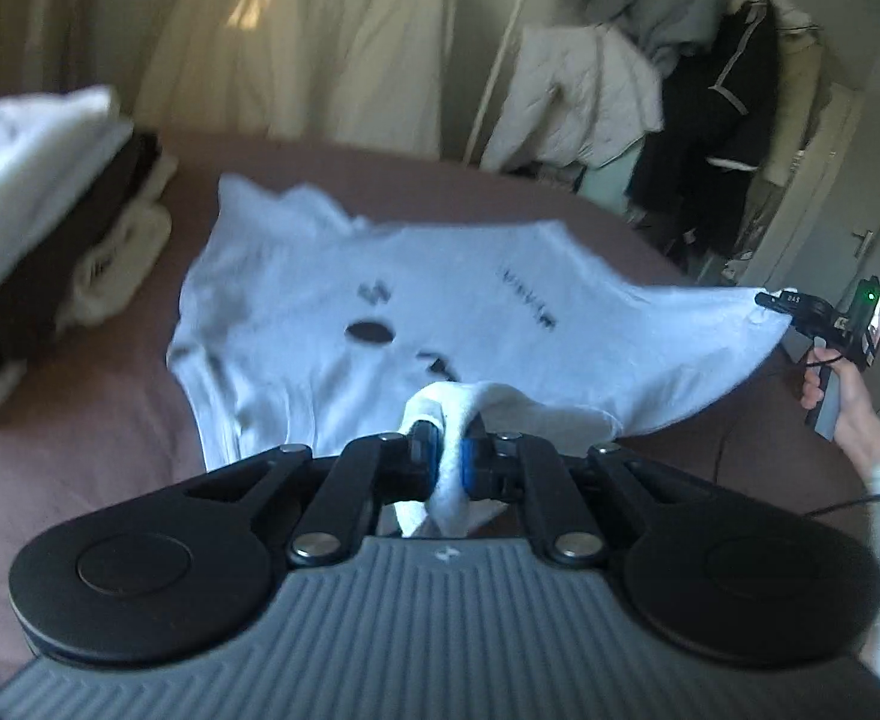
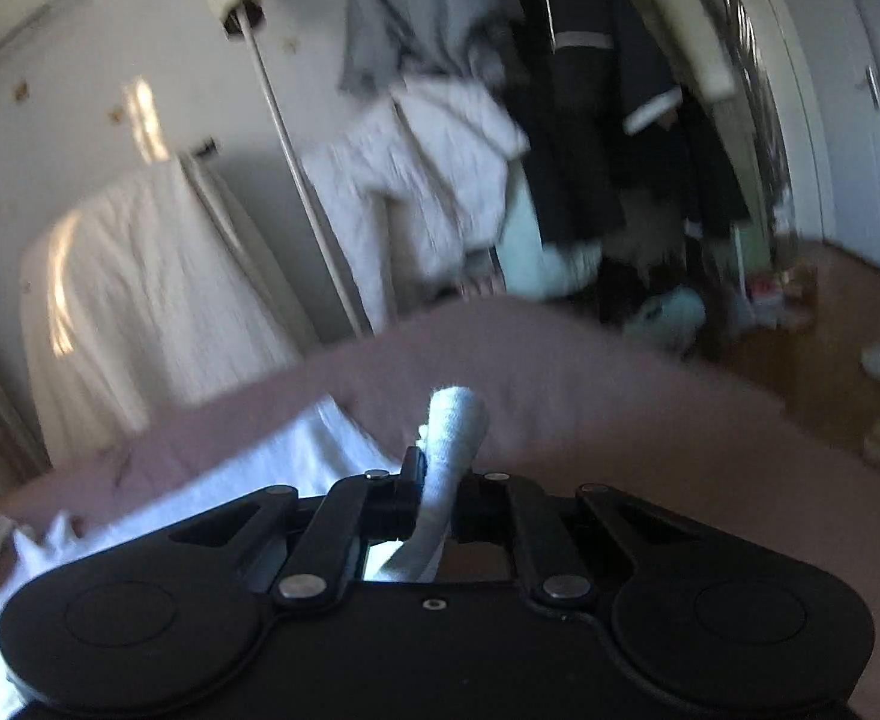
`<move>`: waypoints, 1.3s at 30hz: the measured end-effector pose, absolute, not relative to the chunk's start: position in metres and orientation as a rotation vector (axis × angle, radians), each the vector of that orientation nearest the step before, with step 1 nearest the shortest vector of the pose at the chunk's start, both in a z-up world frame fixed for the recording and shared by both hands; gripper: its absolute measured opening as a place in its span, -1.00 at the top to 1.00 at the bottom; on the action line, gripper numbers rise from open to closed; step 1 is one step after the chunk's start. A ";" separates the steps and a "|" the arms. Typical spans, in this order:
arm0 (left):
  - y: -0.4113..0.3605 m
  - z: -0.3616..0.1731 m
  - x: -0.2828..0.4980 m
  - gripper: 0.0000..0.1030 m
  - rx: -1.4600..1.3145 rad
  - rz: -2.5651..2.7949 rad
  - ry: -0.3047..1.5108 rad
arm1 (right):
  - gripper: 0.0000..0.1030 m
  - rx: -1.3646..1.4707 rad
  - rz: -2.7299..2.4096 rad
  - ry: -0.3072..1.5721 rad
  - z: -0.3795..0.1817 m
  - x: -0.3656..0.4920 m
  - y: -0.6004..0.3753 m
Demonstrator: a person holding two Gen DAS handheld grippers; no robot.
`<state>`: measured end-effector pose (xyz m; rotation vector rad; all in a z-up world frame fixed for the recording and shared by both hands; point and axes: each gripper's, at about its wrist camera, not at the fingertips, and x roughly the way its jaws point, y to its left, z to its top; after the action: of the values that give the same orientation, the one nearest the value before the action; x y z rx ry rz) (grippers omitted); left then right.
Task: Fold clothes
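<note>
A white T-shirt (image 1: 332, 312) with dark printed marks lies spread on the mauve bed (image 1: 80, 408). My left gripper (image 1: 449, 456) is shut on a bunched edge of the shirt at its near side. In the left wrist view my right gripper (image 1: 767, 302) is shut on the shirt's right corner, lifted off the bed, with a hand (image 1: 842, 390) on its handle. The right wrist view shows my right gripper (image 2: 440, 480) pinching a rolled fold of the white T-shirt (image 2: 296, 468), which trails down to the left over the bed (image 2: 590, 396).
A stack of folded clothes (image 1: 38, 198) sits on the bed at the left. Behind the bed hang white and dark garments (image 1: 632, 90) on a rack, and a white sheet (image 1: 320, 48) drapes the wall. A door (image 1: 848, 192) and a cluttered floor (image 2: 830, 324) lie to the right.
</note>
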<state>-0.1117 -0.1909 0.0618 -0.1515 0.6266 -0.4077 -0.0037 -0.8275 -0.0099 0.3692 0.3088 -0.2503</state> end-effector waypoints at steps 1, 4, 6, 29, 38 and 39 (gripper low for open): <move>-0.192 0.071 -0.119 0.87 -0.145 -0.412 0.610 | 0.82 0.364 -0.249 0.305 -0.002 -0.011 -0.830; -0.198 0.084 -0.144 0.87 -0.155 -0.390 0.625 | 0.83 0.341 -0.260 0.341 0.003 -0.026 -0.838; -0.197 0.089 -0.157 0.87 -0.169 -0.355 0.620 | 0.85 0.300 -0.262 0.367 -0.001 -0.032 -0.839; -0.208 0.185 -0.245 0.88 0.061 -0.242 0.407 | 0.87 0.261 -0.117 0.496 0.075 -0.098 -0.847; -0.171 0.180 -0.240 0.88 -0.086 -0.260 0.549 | 0.87 0.226 -0.064 0.494 0.113 -0.126 -0.847; -0.168 0.168 -0.228 0.88 -0.098 -0.262 0.577 | 0.87 0.230 -0.066 0.513 0.105 -0.120 -0.849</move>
<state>-0.2283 -0.1679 0.1681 -0.0981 0.5769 -0.2620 -0.1200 -0.8486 0.1054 0.2303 0.5127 -0.0660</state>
